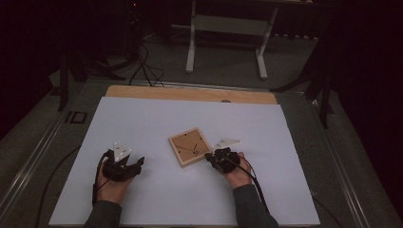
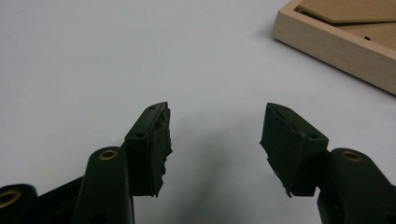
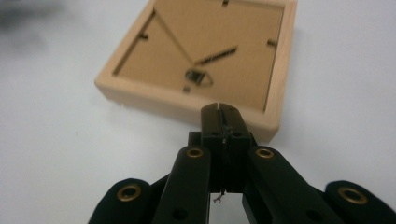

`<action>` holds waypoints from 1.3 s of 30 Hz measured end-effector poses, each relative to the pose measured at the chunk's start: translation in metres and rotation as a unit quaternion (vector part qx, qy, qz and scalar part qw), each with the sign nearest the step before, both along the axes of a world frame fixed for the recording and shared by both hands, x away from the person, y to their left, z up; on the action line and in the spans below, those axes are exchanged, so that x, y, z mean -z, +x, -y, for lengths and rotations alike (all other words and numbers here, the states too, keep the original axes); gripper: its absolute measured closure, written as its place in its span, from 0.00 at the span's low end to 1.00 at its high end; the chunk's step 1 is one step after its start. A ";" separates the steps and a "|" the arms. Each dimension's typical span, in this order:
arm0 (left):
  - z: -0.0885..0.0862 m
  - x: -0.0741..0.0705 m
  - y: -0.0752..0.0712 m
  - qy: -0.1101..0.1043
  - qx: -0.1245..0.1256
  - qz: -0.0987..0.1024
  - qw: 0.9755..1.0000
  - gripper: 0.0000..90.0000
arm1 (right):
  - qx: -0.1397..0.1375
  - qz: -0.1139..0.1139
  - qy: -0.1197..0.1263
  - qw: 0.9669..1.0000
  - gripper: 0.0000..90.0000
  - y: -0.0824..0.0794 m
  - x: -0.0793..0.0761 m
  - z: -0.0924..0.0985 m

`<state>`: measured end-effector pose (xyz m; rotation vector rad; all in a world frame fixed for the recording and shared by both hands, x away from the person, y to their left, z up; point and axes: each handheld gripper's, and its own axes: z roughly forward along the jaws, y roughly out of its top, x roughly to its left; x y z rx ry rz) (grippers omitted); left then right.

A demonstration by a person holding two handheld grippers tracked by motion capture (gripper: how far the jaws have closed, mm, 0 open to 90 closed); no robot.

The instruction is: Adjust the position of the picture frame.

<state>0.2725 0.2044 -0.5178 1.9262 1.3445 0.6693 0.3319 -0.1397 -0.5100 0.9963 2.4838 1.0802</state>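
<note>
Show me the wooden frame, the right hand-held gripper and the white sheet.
wooden frame (image 1: pixel 177 154), high view, on its near-left rim.
right hand-held gripper (image 3: pixel 219 112), right gripper view, at its shut fingertips.
white sheet (image 1: pixel 157 118), high view, on a bare part.

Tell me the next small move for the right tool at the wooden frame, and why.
Probably nudge the right tool forward against the near edge of the wooden frame. Its jaws are shut with nothing between them and its tip sits right at that edge, so a push, not a grasp, looks intended. The left tool rests open on the white table, apart from the frame.
</note>
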 end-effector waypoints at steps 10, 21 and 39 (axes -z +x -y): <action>-0.001 -0.002 -0.001 -0.002 0.004 0.007 1.000 0.48 | 0.009 -0.010 -0.005 1.000 1.00 0.003 0.012 -0.001; 0.003 -0.001 0.002 0.008 0.011 0.007 1.000 0.49 | 0.063 -0.016 -0.014 0.998 1.00 0.024 0.015 0.004; 0.002 -0.003 0.002 0.006 0.009 0.009 1.000 0.49 | 0.137 -0.040 0.050 0.989 0.75 0.050 0.004 -0.020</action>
